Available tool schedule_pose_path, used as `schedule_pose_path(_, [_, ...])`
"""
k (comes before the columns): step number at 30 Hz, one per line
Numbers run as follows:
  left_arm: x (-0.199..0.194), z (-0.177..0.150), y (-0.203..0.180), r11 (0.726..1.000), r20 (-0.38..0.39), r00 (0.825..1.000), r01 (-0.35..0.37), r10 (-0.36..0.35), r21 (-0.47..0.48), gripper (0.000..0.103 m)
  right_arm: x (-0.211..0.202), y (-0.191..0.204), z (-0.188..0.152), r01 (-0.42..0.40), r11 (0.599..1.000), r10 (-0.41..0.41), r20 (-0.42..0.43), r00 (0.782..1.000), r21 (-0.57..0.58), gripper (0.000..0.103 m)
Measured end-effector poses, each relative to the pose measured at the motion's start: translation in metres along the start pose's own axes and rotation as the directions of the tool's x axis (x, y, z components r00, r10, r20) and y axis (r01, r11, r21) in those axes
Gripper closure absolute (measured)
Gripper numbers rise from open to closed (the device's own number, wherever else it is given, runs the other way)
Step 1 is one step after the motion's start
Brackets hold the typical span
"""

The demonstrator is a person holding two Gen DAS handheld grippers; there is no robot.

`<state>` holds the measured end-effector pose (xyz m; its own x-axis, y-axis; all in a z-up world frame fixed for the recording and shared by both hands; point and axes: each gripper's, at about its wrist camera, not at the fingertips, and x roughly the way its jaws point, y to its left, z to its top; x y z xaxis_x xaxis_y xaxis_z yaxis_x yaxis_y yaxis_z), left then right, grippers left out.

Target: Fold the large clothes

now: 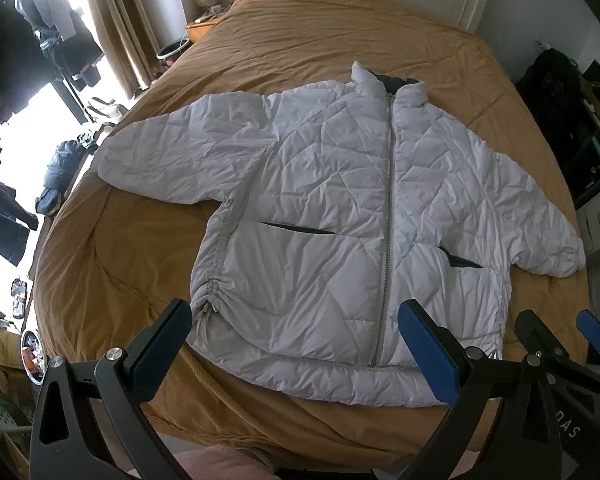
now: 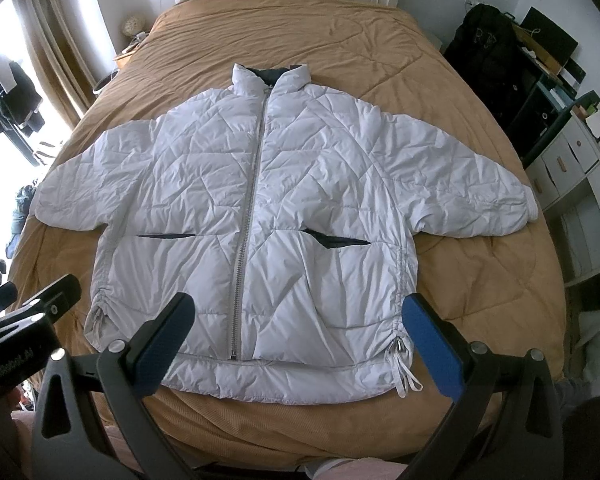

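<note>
A white quilted jacket [image 2: 260,216] lies flat and zipped, front up, on a tan bedspread [image 2: 340,32], collar toward twelve o'clock and sleeves spread to three and nine. Both the left gripper [image 1: 296,340] and right gripper [image 2: 300,336] hang released above the hem at six o'clock, grasping nothing.

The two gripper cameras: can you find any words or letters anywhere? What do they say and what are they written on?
"GenRobot.AI", roughly, since the print is small: white letters on the black body of the left gripper, seen in the right wrist view.
"DAS": part of a cut-off word on the black body of the right gripper, seen in the left wrist view.
Black bag by the bed: pale marks, too blurred to read.
White jacket: no lettering visible.
</note>
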<state>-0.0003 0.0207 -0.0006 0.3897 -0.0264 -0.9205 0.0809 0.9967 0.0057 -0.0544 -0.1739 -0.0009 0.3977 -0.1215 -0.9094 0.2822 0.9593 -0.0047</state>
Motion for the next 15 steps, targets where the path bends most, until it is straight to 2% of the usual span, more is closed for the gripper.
schedule_pose_path(15, [0.0009, 0.001, 0.0009, 1.0, -0.005, 1.0, -0.001, 0.001, 0.0, 0.0, 0.0008, 0.0017, -0.0009, 0.002, 1.0, -0.002, -0.003, 1.0, -0.005, 0.0])
